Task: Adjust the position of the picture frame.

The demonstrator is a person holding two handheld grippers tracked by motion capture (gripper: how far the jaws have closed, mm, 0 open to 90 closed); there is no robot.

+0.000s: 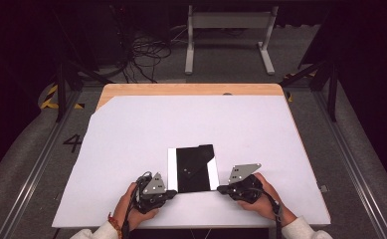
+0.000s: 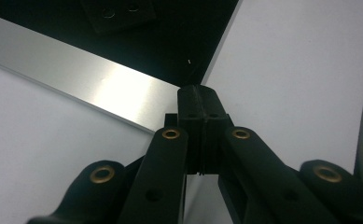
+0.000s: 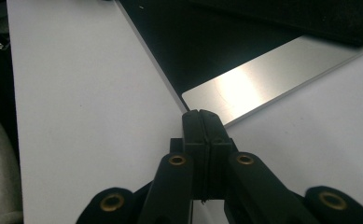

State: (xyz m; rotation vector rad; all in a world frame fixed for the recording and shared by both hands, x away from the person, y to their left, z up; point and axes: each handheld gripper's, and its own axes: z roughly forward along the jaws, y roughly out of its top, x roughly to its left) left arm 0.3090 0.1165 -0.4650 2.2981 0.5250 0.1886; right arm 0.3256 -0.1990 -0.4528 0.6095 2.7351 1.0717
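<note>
Nearest my cameras, the left claw (image 2: 201, 100) and right claw (image 3: 202, 122) are both pressed together with nothing between them, each tip at 1 near corner of the silver-edged black plate (image 1: 195, 168) lying flat on the white counter (image 1: 131, 149). The plate's long axis runs away from me, between the 2 claws; whether either tip touches its edge I cannot tell, and the dark piece on top is hard to make out.

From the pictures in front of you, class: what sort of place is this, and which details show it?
Probably a lab or recording workshop. A white-covered table stands between metal floor rails, loose cables trail on the grey floor, and black-and-yellow hazard tape marks it.
</note>
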